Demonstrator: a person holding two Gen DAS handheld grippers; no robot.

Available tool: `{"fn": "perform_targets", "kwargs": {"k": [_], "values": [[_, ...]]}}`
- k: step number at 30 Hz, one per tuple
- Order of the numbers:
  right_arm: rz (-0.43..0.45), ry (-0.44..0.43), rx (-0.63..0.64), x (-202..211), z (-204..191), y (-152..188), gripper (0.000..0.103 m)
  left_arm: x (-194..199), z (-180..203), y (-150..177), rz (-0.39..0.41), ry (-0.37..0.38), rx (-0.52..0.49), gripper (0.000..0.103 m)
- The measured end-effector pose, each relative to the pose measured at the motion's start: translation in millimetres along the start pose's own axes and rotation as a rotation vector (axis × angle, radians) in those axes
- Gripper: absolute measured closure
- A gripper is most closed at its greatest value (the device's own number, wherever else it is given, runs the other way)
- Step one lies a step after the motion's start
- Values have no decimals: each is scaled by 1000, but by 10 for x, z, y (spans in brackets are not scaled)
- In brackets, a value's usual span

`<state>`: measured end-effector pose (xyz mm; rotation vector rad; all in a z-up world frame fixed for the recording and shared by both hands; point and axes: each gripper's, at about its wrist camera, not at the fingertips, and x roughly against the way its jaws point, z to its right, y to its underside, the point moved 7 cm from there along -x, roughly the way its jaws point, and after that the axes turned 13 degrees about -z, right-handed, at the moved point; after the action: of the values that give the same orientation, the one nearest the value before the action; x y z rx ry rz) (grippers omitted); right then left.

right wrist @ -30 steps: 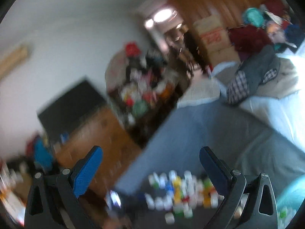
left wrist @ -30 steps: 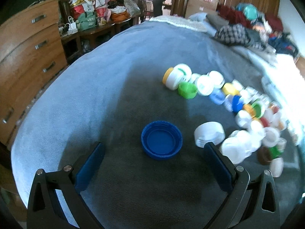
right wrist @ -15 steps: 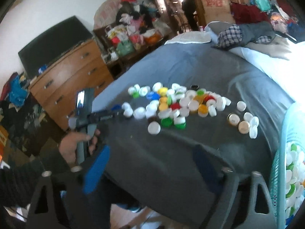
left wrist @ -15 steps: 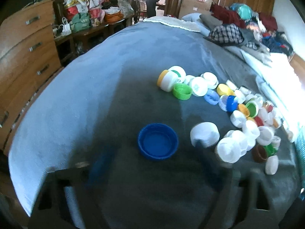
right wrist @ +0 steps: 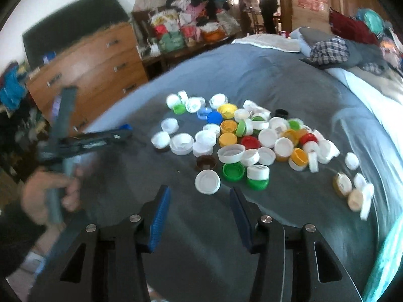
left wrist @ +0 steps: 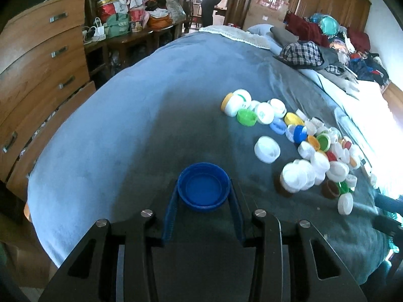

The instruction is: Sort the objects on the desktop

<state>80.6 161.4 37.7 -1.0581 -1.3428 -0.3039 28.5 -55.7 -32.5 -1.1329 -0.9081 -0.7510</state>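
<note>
Since the earlier frames, the fingers of the left tool are seen drawn in from a wide spread to a tight clamp, and the large blue cap that lay loose on the bed is now pinched between them, a pad pressed against each side of its rim. The cap is held open side up, well to the left of the main heap of caps, with a lone white cap lying between it and the heap. Whether the blue cap is lifted clear of the blanket or only gripped where it lies cannot be told.

Further right, the right tool is now steadied over the pile, where a second ago only the room was framed. Its fingers are spread and nothing is held between them; a white cap lies just ahead of the gap, beside a green cap. A teal basket is glimpsed at the far right edge of that view.

The first pick is judged secured: the blue cap is ready to be carried to wherever its kind is gathered, and the white cap is the likely next target for the right tool. Almost all of the sorting is judged to remain.
</note>
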Motion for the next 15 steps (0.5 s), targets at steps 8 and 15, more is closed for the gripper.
{"fn": "perform_targets", "kwargs": {"k": [8,15], "values": [[-62,80,45,-459,10,-112,55,-29,97,23,-2,23,-9,69],[-30,1,-14,-214,56,-86,70,179,205,26,27,76,-27,69]]}}
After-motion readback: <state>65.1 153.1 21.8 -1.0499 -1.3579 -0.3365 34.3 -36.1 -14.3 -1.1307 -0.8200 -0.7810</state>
